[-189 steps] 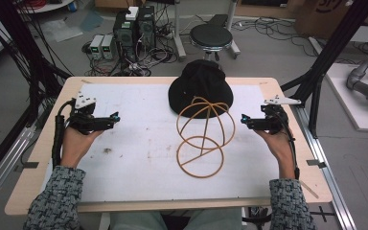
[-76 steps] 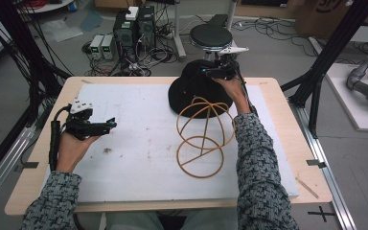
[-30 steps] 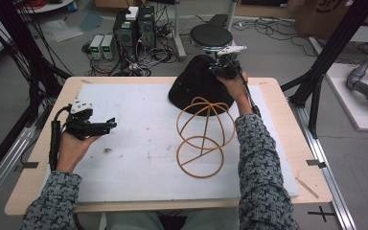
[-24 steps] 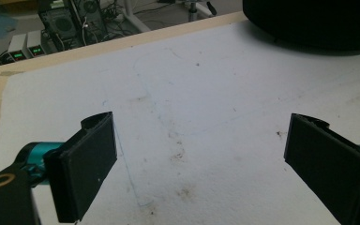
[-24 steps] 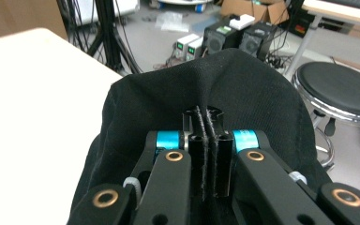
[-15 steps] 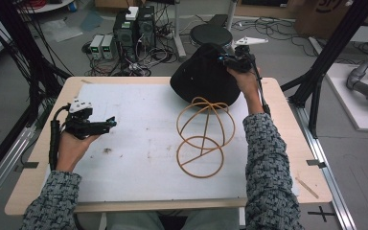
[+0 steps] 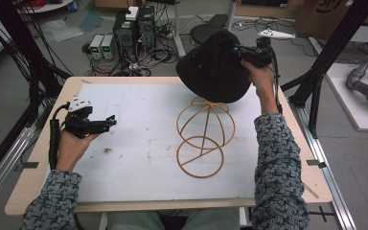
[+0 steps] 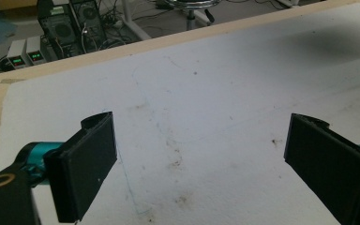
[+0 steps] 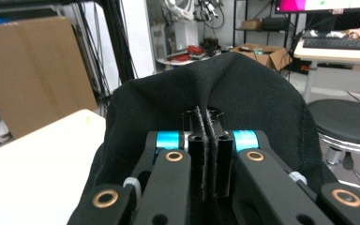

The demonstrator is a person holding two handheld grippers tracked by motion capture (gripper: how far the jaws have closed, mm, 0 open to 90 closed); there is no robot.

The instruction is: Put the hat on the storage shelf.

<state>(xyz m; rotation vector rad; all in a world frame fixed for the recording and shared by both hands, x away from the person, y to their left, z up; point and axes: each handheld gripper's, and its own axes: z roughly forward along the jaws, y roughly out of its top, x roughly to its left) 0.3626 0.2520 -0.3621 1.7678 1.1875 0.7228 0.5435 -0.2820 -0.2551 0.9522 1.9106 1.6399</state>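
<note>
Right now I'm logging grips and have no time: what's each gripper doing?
Left gripper: open, holding nothing, over the white mat.
Right gripper: shut on the black hat, lifted above the wire hat stand.

R tool (image 7: 240,51) raised, jaws clamped shut; L tool (image 7: 106,123) low, jaws wide apart.

black hat (image 7: 213,67) | soft, possibly brimmed | lifted, tilted | above wire stand (image 7: 205,135)
</note>
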